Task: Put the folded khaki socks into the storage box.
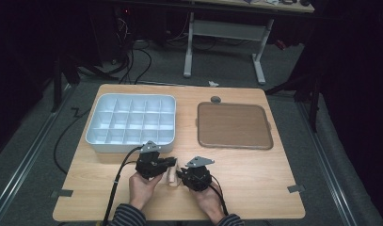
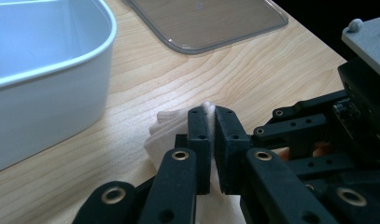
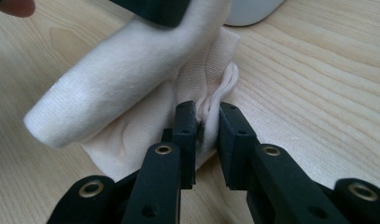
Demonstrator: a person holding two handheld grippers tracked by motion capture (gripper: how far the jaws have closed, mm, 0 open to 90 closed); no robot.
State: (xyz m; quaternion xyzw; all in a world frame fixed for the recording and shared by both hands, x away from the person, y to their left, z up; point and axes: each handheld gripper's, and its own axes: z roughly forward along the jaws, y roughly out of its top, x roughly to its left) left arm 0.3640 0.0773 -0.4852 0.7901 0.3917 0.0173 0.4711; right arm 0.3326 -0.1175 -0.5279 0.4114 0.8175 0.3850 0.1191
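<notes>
Dark curtains and trailing cables ring the room, and a pale wooden surface point(image 1: 255, 188) stands lit in the middle of it. On its far left lies a white compartment tray point(image 1: 131, 123), every cell empty as far as I can see; to the right of it, a flat brown tray point(image 1: 234, 125).

At the near edge, a person in striped sleeves works a small cream cloth point(image 1: 171, 175), which lies on the wood between the two tools, just in front of the white tray. The left hand-held gripper point(image 2: 208, 122) has its jaws pinched together on a fold of the cloth, with white fabric squeezed up between the tips. The right hand-held gripper point(image 3: 207, 122) comes in from the other side: its jaws are drawn in on a corded edge of the cloth, one pad against the fabric, though I cannot tell for sure that both pads press on it. Seen from the right gripper view, part of the cloth is already rolled into a thick tube, with a flat layer lying loose beneath it.

I would judge the folding or rolling partly done; the loose layer is not yet gathered, and nothing has gone into either tray.

I can read no brand, label or writing anywhere.
</notes>
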